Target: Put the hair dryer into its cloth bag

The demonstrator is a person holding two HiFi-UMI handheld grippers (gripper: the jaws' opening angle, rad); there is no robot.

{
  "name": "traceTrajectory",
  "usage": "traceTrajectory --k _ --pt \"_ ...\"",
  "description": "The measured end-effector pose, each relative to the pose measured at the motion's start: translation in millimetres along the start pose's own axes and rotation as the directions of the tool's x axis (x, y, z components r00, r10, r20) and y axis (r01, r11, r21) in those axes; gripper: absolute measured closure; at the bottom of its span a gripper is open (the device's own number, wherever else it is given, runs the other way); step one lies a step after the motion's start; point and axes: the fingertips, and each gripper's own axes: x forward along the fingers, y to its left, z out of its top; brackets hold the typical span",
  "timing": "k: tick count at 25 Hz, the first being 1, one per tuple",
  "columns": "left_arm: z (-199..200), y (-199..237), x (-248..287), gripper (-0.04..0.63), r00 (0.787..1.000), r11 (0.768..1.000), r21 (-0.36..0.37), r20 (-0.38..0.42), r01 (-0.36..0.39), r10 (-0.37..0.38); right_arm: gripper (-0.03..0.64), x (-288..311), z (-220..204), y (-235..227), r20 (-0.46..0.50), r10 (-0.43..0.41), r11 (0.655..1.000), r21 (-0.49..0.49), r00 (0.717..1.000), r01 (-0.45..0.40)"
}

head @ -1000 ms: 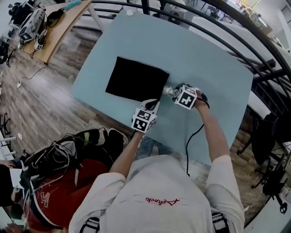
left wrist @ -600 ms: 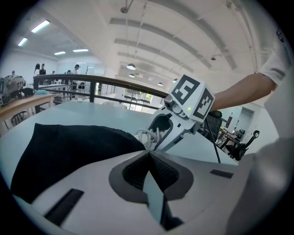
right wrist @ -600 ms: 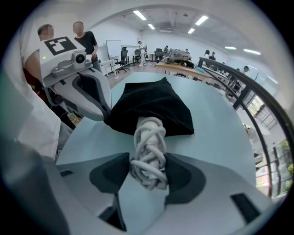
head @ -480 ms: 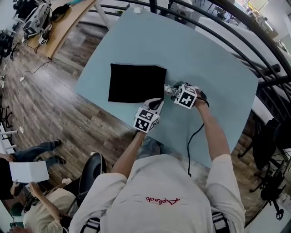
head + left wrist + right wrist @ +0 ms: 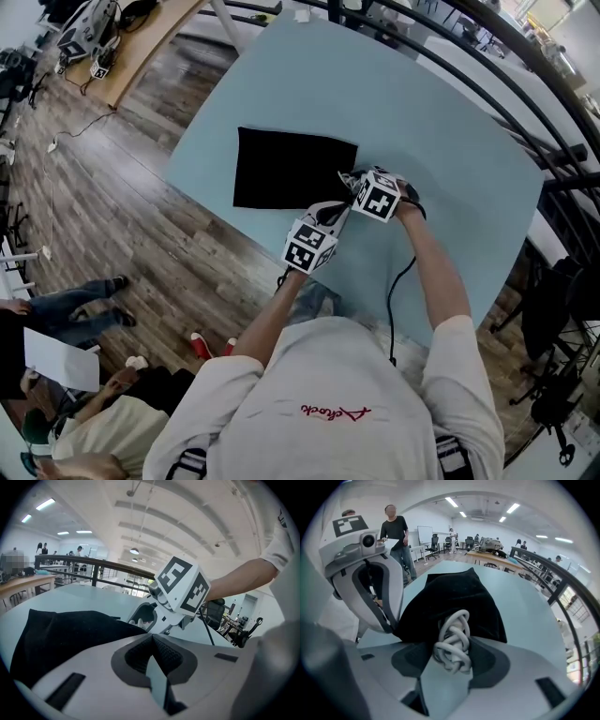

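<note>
Head view: on the pale blue table the cloth bag lies flat at the left. It is a plain black rectangle of soft, matt fabric. Its long axis runs across the picture, and its right-hand short edge faces the two grippers. At the near corner of that edge is the left gripper, reaching up-picture to the bag. The right gripper is just beside it on the right, tilted steeply down at the same edge. A black cable trails back along the person's forearm.

Left gripper view has the bag filling the left half. Its cloth runs right up into the pads, which are pressed together on its edge. The right gripper stands just beyond, to the right.

Right gripper view shows the left gripper at the left and the bag spreading away in the middle. Between this gripper's own pads sits a knotted cord bundle, pale grey, squeezed from both sides. The bundle is longer than it is wide. Its long axis runs along the jaws, and its far end points at the bag's near edge and touches the cloth. The dryer's body cannot be made out.
</note>
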Motion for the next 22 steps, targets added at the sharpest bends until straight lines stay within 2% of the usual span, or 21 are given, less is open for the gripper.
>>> traceTrajectory --k 16,22 --pt "-0.2 12.2 -18.2 0.586 0.998 0.999 -0.045 0.049 0.027 -0.024 0.362 47.5 29.2 5.8 0.043 0.08 0.997 -0.028 0.996 -0.079" --pt "-5.5 20.5 -24.2 0.586 0.999 0.998 -0.062 0.051 0.013 -0.01 0.362 59.0 40.5 5.1 0.053 0.085 0.995 -0.048 0.995 -0.082"
